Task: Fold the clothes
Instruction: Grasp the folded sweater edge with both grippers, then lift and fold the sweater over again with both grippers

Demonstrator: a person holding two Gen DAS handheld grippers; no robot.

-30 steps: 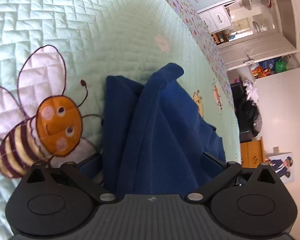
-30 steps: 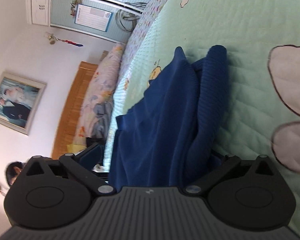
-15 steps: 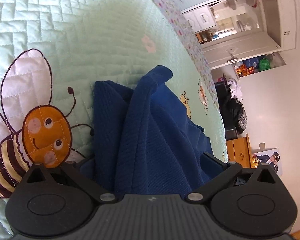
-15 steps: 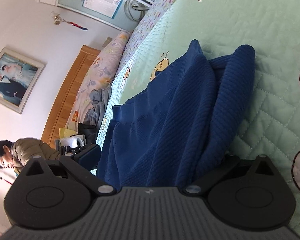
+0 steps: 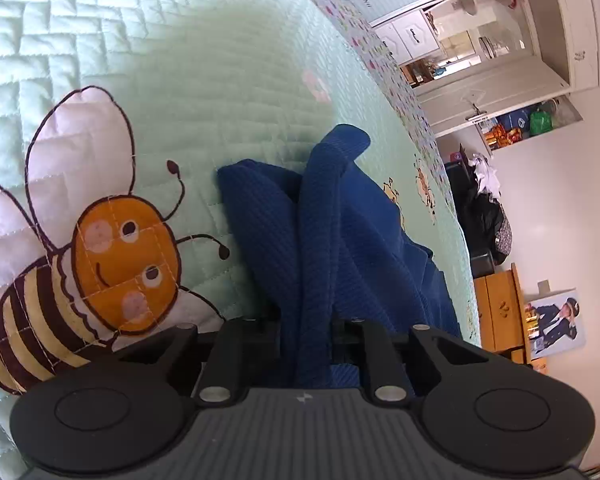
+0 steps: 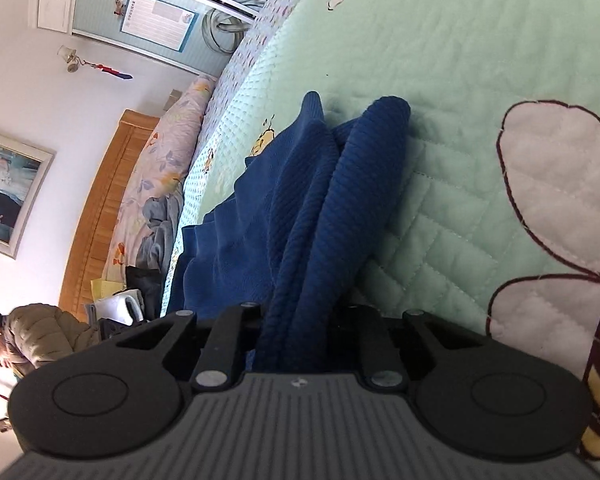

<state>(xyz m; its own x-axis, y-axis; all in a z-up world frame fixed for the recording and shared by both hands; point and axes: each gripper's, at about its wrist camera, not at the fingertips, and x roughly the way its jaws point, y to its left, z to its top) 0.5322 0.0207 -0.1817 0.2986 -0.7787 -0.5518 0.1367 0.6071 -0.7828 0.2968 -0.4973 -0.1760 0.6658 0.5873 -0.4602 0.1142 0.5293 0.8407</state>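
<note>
- Two tools grip one dark blue garment (image 5: 332, 248), which lies bunched in ridges on a pale green quilted bedspread (image 5: 180, 80) covering a bed.
- Left tool (image 5: 306, 332): its jaws are drawn in narrow and pinch a thick rolled fold of the blue cloth — the fold runs straight up from between them towards a rounded end lying on the quilt.
- Right tool (image 6: 300, 328): jaws likewise narrow, clamped on a gathered bundle of the same ribbed fabric (image 6: 320, 208), which rises away from the tool and ends in two peaks resting on the bedspread (image 6: 460, 60).
- In the left wrist view a stitched bee (image 5: 100, 264) — orange face, striped body, pale wings — sits on the quilt just left of the garment, its antenna tips near the cloth edge.
- In the right wrist view the bee's wings (image 6: 556, 184) lie to the right of the cloth, apart from it.
- Beyond the bed on the left tool's side stand white cabinets (image 5: 500, 32) and a small wooden chest (image 5: 498, 308).
- On the right tool's side a floral pillow (image 6: 160, 176) leans by a wooden headboard (image 6: 100, 208), a framed picture (image 6: 4, 192) hangs on the wall, and a person in a tan padded jacket (image 6: 40, 336) is at the frame's left edge.
</note>
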